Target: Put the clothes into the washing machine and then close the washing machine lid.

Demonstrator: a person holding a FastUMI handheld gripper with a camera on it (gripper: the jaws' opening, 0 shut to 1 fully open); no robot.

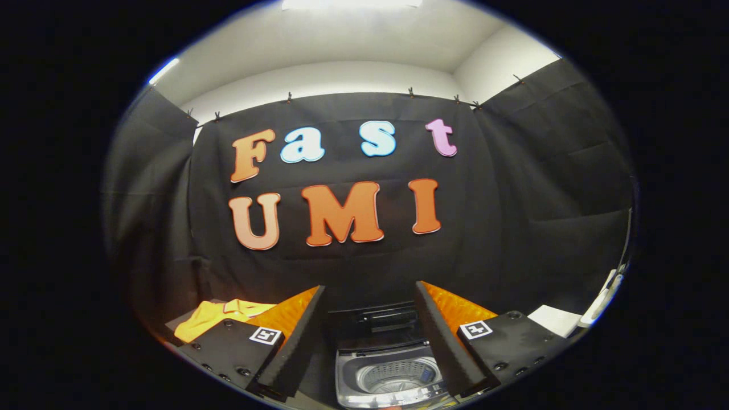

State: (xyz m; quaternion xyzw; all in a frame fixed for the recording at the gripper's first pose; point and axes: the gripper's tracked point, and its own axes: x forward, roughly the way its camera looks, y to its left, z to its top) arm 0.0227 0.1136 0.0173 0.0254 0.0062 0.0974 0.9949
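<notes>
My gripper [370,293] is open, held high, with nothing between its fingers. Below and between the two fingers stands a small top-loading washing machine [393,376] with its lid [383,316] raised at the back and the ribbed drum [397,376] showing bare. A yellow garment [219,316] lies crumpled on a dark surface to the left, just beyond the left finger [296,336]. The right finger [444,336] covers the machine's right side.
The booth's black cloth wall [342,267] rises close behind the machine. A white flat object [552,319] and a white rim [603,296] lie off to the right of the right finger.
</notes>
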